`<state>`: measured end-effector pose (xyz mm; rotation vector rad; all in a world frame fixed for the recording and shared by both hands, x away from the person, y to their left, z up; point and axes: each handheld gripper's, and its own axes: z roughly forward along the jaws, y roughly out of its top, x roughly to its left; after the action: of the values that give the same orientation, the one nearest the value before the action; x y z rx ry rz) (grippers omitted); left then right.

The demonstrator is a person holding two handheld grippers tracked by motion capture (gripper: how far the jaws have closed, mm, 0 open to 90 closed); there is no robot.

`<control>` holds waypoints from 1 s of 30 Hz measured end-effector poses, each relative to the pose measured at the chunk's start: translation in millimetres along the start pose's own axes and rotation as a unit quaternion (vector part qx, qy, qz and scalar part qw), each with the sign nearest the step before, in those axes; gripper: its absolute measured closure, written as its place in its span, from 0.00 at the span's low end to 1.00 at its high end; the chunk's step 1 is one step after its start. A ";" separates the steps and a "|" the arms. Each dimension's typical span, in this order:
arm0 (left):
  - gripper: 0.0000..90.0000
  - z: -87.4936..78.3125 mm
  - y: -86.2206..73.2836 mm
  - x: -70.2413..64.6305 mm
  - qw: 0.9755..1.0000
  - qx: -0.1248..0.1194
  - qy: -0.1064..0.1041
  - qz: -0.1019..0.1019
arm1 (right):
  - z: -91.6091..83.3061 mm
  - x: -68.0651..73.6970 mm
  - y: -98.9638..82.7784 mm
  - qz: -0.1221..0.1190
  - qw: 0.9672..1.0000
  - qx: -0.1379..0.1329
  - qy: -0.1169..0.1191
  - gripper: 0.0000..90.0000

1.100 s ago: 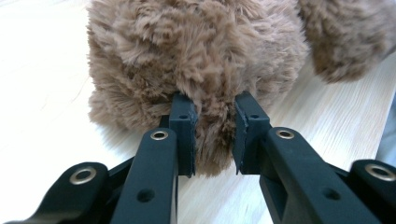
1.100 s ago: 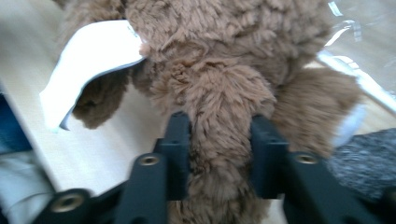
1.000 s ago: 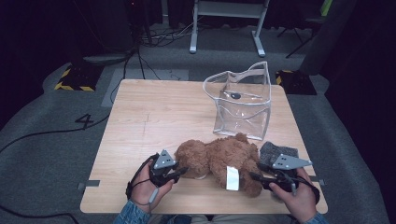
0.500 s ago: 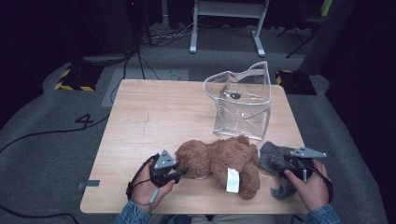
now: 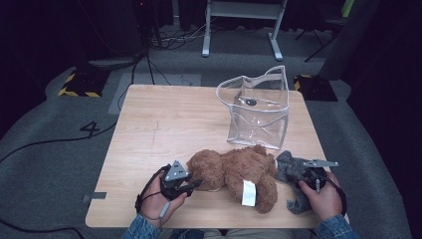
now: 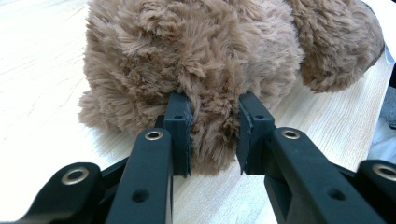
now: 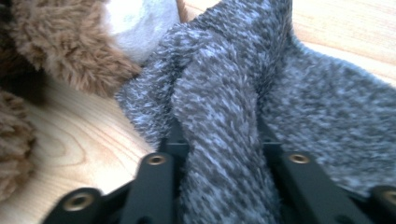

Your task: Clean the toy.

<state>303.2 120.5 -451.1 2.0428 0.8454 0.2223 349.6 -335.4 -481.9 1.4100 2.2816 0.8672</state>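
A: Teddy bear [image 5: 234, 172], brown plush, lying across the table's [image 5: 164, 129] near edge. Left gripper [image 6: 212, 135] pinches a tuft of its head fur between both pads.

B: Grey knit cloth [image 7: 243, 116]?

A: Right gripper [image 7: 219, 144], its jaws having just been closing, now clamps a bunched fold, bear just beside. Advice: hold the head steady, lift the fold gently.

B: Changes?

A: Right hand has shifted outward and down from the bear's hind end onto the cloth. Clear bag [image 5: 259, 107] stands beyond, unmoved.

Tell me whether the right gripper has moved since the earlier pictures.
Yes. In the high view the right gripper has shifted right, away from the teddy bear, toward the table's right edge. Its jaws have just been closing, with the grey cloth between them.
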 end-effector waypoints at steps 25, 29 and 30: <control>0.78 5.6 3.5 -13.3 0.999 0.001 -0.029 0.024 | -99.5 100.1 69.4 -0.127 0.974 -0.161 0.098 0.83; 0.78 7.7 4.4 -16.0 0.999 0.000 -0.039 0.030 | -88.4 125.8 78.0 -0.156 0.967 -0.160 0.126 0.83; 0.78 8.1 4.6 -16.6 0.999 0.001 -0.040 0.033 | -85.4 132.3 79.8 -0.162 0.965 -0.161 0.133 0.83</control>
<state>296.6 102.7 -449.7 2.0686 0.7286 0.1747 296.3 -219.8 -359.6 0.7941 2.3293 1.3034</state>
